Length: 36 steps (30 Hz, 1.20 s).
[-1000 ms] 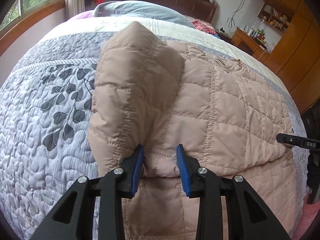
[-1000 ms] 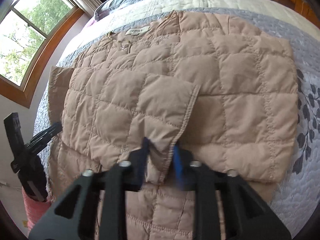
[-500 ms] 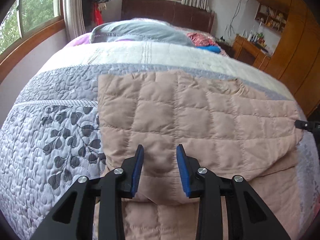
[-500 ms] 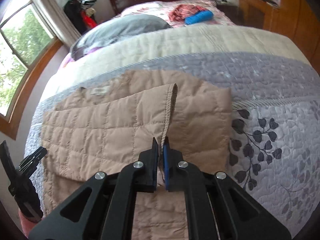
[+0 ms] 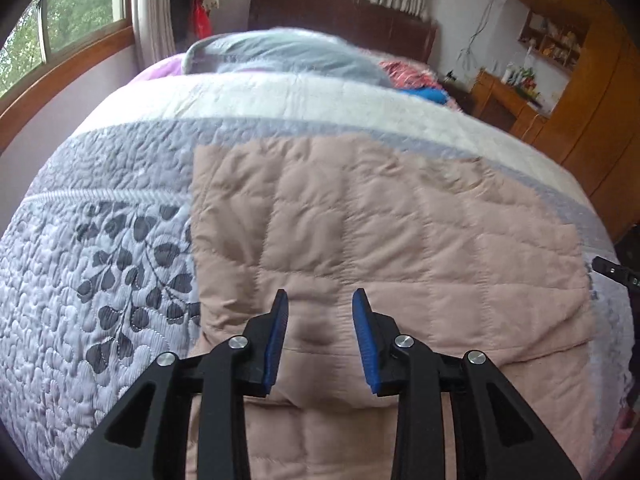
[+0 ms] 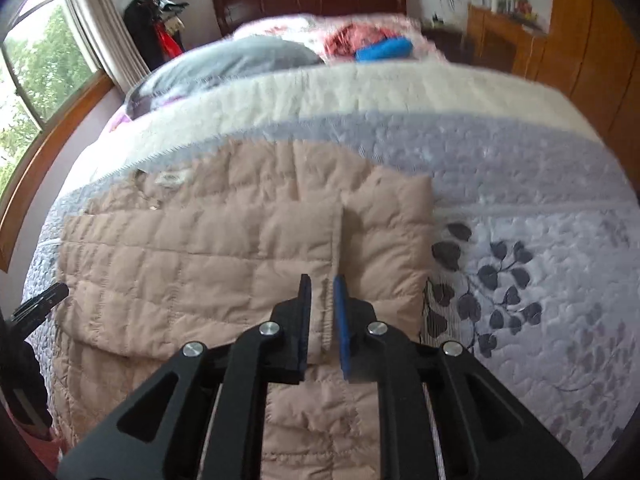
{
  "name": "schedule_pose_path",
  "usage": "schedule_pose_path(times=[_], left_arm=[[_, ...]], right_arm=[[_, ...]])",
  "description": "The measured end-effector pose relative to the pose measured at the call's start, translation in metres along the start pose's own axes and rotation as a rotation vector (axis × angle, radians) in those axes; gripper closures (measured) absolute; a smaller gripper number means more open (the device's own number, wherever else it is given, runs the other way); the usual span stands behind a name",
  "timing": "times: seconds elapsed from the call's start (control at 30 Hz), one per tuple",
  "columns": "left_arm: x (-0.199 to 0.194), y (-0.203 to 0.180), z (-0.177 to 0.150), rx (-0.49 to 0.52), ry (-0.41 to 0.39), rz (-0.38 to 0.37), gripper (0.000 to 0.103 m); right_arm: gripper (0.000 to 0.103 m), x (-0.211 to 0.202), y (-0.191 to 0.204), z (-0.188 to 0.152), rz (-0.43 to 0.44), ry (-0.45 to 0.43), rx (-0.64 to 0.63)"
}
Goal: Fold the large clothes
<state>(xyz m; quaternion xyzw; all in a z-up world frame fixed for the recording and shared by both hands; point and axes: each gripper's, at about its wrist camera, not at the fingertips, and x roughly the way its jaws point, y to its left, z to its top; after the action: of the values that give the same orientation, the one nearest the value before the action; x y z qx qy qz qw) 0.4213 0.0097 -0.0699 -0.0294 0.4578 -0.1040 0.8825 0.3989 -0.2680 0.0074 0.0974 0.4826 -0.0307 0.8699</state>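
Observation:
A beige quilted jacket (image 5: 400,232) lies folded over on the bed, its collar label toward the headboard in the right wrist view. My left gripper (image 5: 320,296) sits at the near fold, its blue pads pinching a thick pucker of jacket (image 6: 200,248) fabric between them. My right gripper (image 6: 322,280) is over the folded layer's ribbed hem edge (image 6: 326,320). Its jaws are opening, and the hem stands loose in the narrow gap. The left gripper's tip (image 6: 40,304) shows at the left edge of the right wrist view.
The grey leaf-patterned quilt (image 5: 100,280) covers the bed around the jacket. A grey pillow (image 5: 280,52) and a blue item (image 6: 384,49) lie near the dark headboard. Wooden cabinets (image 5: 580,100) stand to the right, and a window is on the left.
The lifted part of the jacket has been carried away from me and laid flat over the rest. The right jaws, tight on the hem half a second ago, now stand slightly apart.

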Motion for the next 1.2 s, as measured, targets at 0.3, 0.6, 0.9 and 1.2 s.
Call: schedule_pose_path(times=[0.3,0.6,0.9,1.2], left_arm=[[0.026,-0.06,-0.007,0.107,0.061,0.018,0.07],[0.039,-0.059,0.002,0.103,0.067,0.028,0.067],[0.078,-0.052,0.049,0.072,0.097,0.076,0.065],[0.074,-0.053,0.04,0.081,0.087,0.098,0.064]], right_arm=[[0.089,0.028,0.042,-0.009,0.076,0.099,-0.07],[0.088,0.048,0.028,-0.006,0.124,0.128,-0.039],[0.084,0.072,0.011,0.035,0.054,0.125,0.025],[0.081,0.078,0.005,0.032,0.08,0.148,0.041]])
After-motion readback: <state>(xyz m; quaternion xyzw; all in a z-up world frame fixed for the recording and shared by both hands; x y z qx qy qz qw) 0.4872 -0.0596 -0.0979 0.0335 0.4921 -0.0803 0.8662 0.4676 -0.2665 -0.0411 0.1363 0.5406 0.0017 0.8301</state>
